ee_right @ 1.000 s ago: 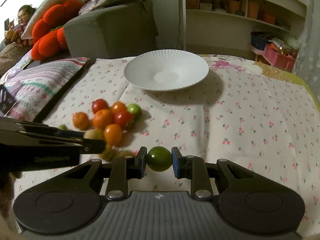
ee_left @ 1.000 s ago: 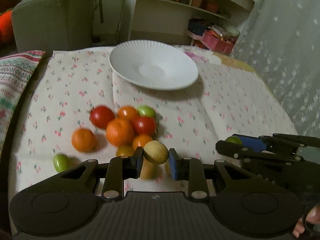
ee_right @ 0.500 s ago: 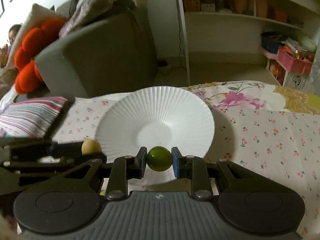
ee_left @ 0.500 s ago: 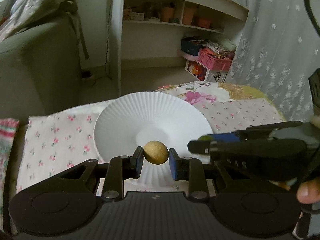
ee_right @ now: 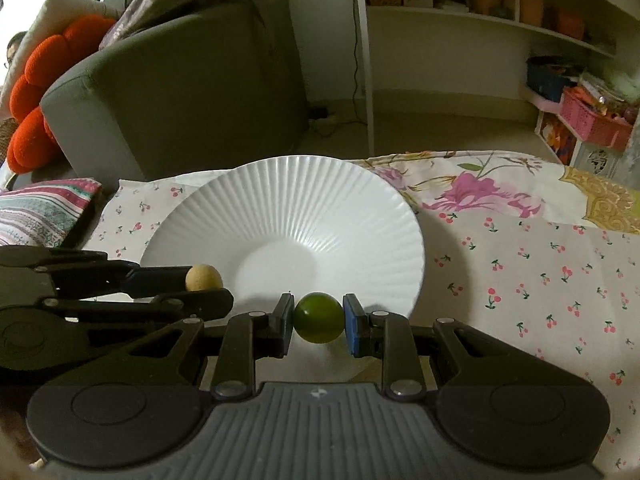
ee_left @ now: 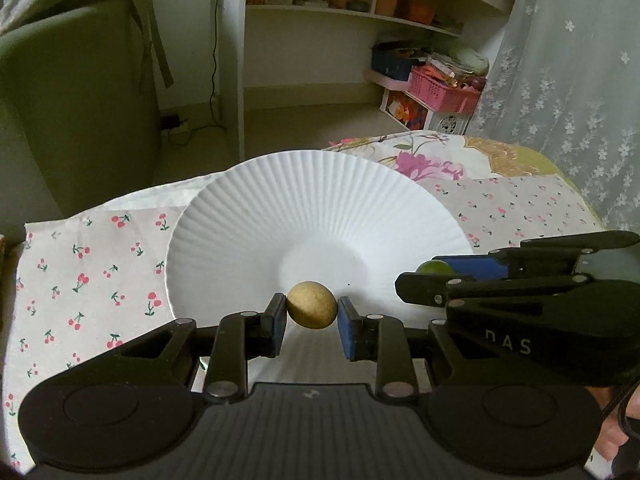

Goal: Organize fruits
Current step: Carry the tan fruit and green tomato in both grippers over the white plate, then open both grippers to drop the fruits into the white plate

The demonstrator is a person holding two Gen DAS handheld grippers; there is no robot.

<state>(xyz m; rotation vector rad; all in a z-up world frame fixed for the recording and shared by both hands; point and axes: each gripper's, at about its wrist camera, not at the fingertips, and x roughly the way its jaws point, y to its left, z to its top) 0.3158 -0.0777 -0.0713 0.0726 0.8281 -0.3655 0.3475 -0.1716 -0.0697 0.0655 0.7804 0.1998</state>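
Note:
My left gripper (ee_left: 312, 316) is shut on a tan-yellow round fruit (ee_left: 312, 305) and holds it over the near rim of the white ribbed plate (ee_left: 280, 208). My right gripper (ee_right: 318, 322) is shut on a green round fruit (ee_right: 318, 317), also over the plate's (ee_right: 288, 200) near rim. The two grippers are side by side; the right one shows in the left wrist view (ee_left: 430, 276) and the left one in the right wrist view (ee_right: 204, 280). The plate holds nothing. The other fruits are out of view.
The plate sits on a cherry-print cloth (ee_left: 92, 264) over a bed, with a floral quilt (ee_right: 480, 188) to the right. A grey armchair (ee_right: 180, 88), a white shelf unit (ee_right: 460, 12) and a striped cushion (ee_right: 44, 208) stand beyond.
Both grippers have carried their fruits from the fruit pile forward to the plate, which is larger and closer now. Each keeps its grip.

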